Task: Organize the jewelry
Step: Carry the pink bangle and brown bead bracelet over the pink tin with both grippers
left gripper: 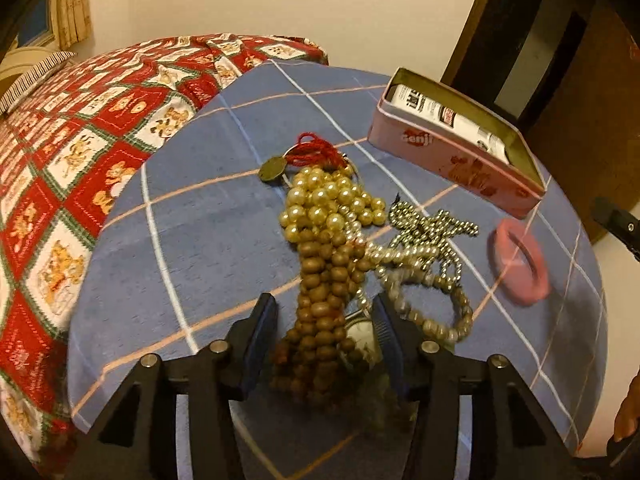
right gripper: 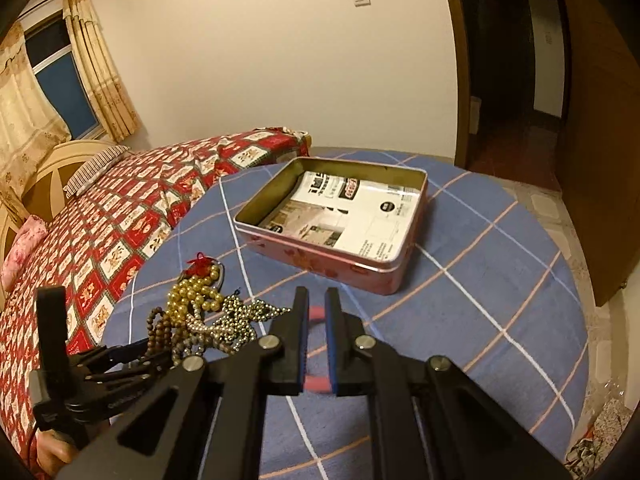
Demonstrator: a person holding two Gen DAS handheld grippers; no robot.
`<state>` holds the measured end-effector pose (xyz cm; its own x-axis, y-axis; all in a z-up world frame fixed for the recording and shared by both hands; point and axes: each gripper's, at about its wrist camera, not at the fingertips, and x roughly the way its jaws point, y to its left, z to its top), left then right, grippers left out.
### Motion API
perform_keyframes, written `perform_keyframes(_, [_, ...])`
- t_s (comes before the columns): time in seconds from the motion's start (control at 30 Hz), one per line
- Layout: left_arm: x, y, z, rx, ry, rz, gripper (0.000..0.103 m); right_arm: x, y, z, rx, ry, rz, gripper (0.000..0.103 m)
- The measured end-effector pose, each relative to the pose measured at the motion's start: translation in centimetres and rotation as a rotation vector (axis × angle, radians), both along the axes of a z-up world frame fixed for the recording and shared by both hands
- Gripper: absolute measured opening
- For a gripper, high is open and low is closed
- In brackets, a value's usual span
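Note:
A tangled heap of jewelry lies on the blue checked cloth [left gripper: 192, 216]: cream pearls [left gripper: 324, 200], a brown bead strand [left gripper: 324, 280], small metallic bead chains [left gripper: 432, 228], a beaded bracelet [left gripper: 440, 320] and a bronze pendant on red cord [left gripper: 272, 168]. My left gripper [left gripper: 324, 304] is open and straddles the brown strand; its pads do not press on it. It also shows at the lower left of the right wrist view [right gripper: 136, 350]. A pink bangle [left gripper: 518, 266] lies apart on the cloth. My right gripper [right gripper: 317, 292] hovers shut above it; pink shows through the slit.
An open pink tin [right gripper: 332, 268] lined with printed paper stands at the far side of the round table. A bed with a red patterned cover [right gripper: 120, 216] adjoins the table's left. The table edge curves close on the right, with floor tiles [right gripper: 552, 208] and a dark doorway beyond.

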<state>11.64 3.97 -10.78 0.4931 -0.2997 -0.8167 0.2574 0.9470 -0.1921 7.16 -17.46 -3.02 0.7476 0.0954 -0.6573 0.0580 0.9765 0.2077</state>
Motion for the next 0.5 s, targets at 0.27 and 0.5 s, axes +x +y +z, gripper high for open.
perform_keyframes(0.27, [-0.3,1.6,2.7,-0.083,-0.103,0.024,0.022,0.2,-1.3,-1.9,-0.022,0.064,-0.024,0.024])
perform_keyframes(0.5, [-0.9,1.1,7.1,-0.149,-0.229,-0.018,0.022,1.7,-0.4,-5.7,-0.046,0.162,0.002,0.071])
